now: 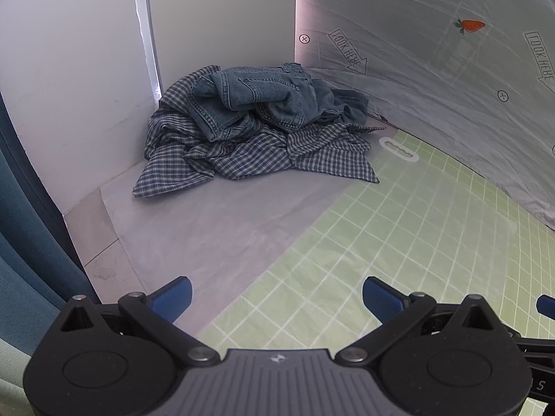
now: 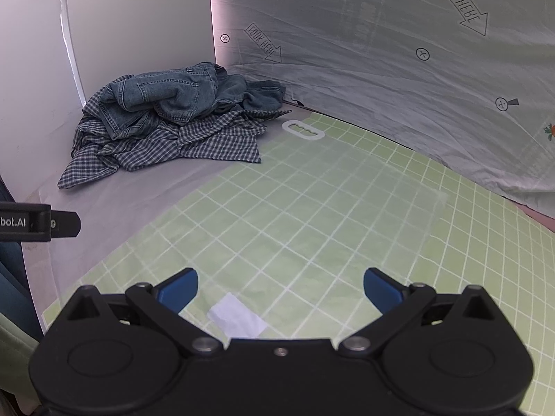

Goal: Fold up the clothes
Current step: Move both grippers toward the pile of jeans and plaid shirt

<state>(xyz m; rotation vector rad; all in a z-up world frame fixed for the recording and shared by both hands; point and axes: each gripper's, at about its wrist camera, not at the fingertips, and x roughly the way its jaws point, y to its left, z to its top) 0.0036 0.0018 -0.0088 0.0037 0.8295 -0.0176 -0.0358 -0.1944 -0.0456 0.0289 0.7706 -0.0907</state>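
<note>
Workspace from the left wrist view: green grid mat covers the right and near part of the surface, pale grey sheet the left part, and their boundary runs diagonally from far right toward the near centre. White wall closes the left side, printed cloth backdrop with carrot and "look here" arrow prints closes the far right, and dark teal curtain hangs at the left edge. Left gripper sits low in frame, both blue fingers spread wide, nothing between them. Open flat surface lies between it and the clothes. Two garments form one heap in the far corner, well apart from the gripper: denim jeans crumpled on top of a checked shirt, whose hem spreads forward onto the grey sheet and just reaches the mat edge. One white handle cutout in the mat lies just beside the shirt's right tip. Right wrist view: right gripper also stands wide open and empty, over the green mat. One small white patch lies on the mat between its fingers, close to the body. Jeans and shirt sit far left, well apart. Handle cutout is just right of the heap. Part of the left gripper body pokes in at the left edge.
</note>
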